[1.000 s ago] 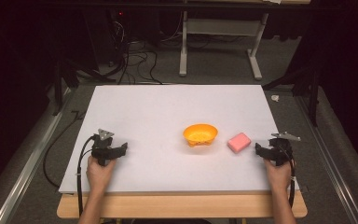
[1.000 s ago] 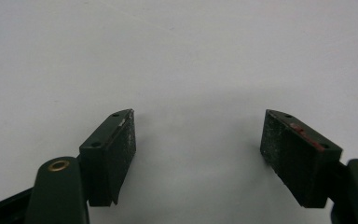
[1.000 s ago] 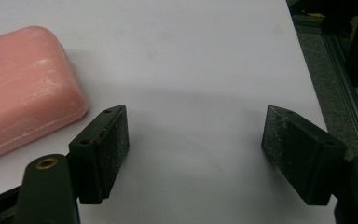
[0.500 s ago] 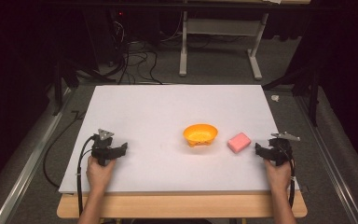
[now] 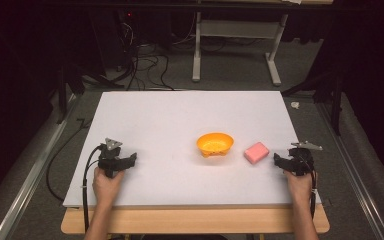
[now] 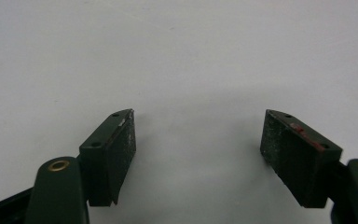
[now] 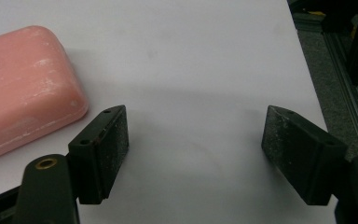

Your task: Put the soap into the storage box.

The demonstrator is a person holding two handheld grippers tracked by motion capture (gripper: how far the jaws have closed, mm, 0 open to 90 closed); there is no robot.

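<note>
A pink bar of soap lies on the white table top, just right of an orange bowl that looks empty. My right gripper rests at the table's right edge, a short way right of the soap. In the right gripper view its jaws stand wide open over bare table, with the soap just beyond the left jaw, apart from it. My left gripper sits near the front left of the table. Its jaws are open too, with nothing between them.
The table's right edge runs close beside the right gripper, with a metal rail on the floor below. Cables trail from the left gripper over the front edge. A desk frame stands behind the table.
</note>
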